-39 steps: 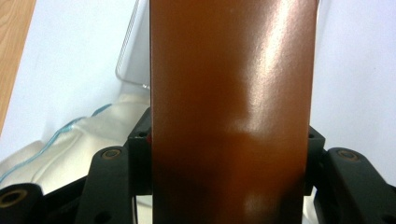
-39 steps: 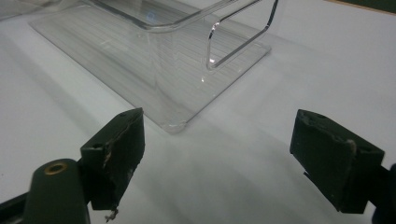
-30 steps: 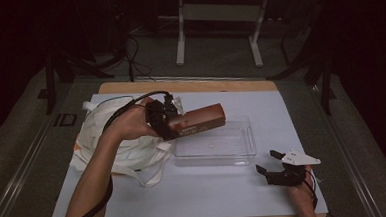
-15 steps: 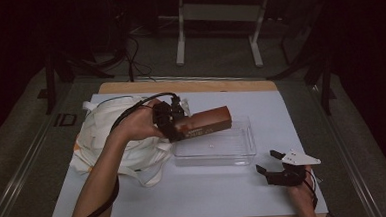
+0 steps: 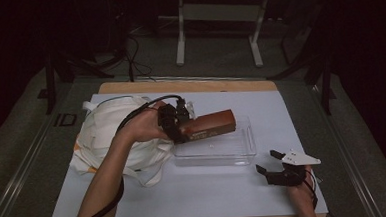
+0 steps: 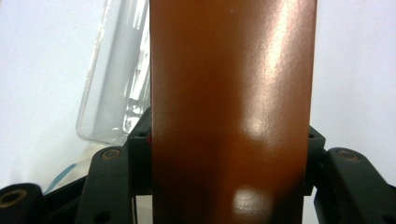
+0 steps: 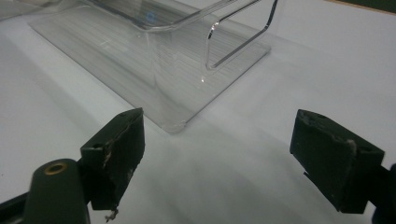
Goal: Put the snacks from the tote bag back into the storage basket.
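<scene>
High view: left tongs (image 5: 182, 123) carried brown box (image 5: 209, 124) over tray (image 5: 248, 148).

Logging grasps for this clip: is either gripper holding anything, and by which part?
The left gripper clamps the brown box by one end, above the clear tray. The right gripper is open, holding nothing.

Gloss, clear plastic and cloth
The glossy brown rectangular box (image 6: 231, 107) is catching glare; the clear plastic tray (image 7: 154, 60) is shining beside crumpled white cloth (image 5: 113, 127).

The only readable marking is "ID" in light letters on the grey floor (image 5: 33, 147) just off the desk's (image 5: 301, 108) far left corner; print on the brown box (image 5: 209, 125) is too blurred to read.
</scene>
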The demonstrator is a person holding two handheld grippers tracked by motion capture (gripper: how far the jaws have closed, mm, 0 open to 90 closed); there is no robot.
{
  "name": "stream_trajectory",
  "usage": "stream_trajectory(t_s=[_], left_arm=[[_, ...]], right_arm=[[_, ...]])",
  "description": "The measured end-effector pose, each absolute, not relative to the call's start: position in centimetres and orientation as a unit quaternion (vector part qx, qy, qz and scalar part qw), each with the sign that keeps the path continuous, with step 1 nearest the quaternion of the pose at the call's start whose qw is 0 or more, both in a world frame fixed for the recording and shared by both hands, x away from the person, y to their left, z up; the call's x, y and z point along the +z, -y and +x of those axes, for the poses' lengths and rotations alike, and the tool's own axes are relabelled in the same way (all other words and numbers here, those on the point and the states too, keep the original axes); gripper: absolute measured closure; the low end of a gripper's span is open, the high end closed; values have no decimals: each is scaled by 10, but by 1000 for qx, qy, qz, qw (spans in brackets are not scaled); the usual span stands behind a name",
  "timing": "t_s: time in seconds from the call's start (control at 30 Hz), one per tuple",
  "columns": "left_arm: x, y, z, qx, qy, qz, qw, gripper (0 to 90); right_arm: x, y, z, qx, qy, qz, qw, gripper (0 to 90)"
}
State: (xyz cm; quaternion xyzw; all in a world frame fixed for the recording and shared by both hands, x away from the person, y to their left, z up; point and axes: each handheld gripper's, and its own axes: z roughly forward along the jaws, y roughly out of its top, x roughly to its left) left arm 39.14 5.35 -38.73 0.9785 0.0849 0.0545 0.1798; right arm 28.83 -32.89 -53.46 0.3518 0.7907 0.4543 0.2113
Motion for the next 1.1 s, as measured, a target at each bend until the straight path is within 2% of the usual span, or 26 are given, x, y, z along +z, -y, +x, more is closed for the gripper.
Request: stream_trajectory(t_s=[1.1], left_arm=[[-408,-35,380,39,-38,990,128,434]], right_arm=[[-535,329,288,453,-792,351,211,180]])
